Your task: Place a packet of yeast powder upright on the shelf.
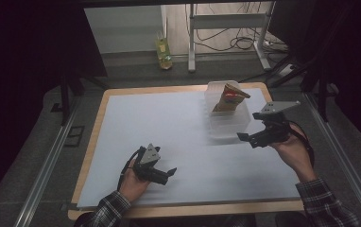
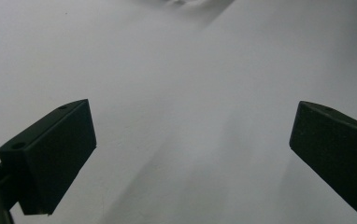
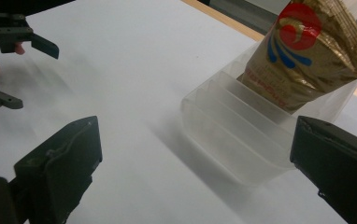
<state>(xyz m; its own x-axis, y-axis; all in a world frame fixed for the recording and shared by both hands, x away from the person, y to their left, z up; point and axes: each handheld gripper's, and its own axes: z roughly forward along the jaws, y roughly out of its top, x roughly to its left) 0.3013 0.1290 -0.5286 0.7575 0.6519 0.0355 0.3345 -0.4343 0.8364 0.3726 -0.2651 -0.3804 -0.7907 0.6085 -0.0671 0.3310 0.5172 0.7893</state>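
The right gripper (image 1: 248,138) hangs just beside the near end of the bin (image 1: 227,126), its jaws spread wide and holding nothing. Seen along those jaws in the right gripper view, the clear bin (image 3: 242,154) sits between them and a little ahead, nearer the right-hand jaw, with thin dividers cutting it into slots. A gold bag (image 3: 303,60) with a red and blue mark stands tilted in the slot farthest from the jaws — the nearer slots look bare. From above, the bag (image 1: 229,98) leans at the far end of the bin, well beyond the jaw tips.

The left gripper (image 1: 168,173) is low over the white counter (image 1: 169,127), well apart from the bin, held in the person's left hand (image 1: 133,182). Its jaws are spread wide too — in the left gripper view nothing but bare counter (image 2: 186,93) lies between them. In the right gripper view the left gripper (image 3: 20,70) shows far off, beyond the left-hand jaw, its tips parted.

The right hand (image 1: 294,151) grips its tool from behind, a plaid sleeve (image 1: 325,203) trailing toward the near edge of the counter.
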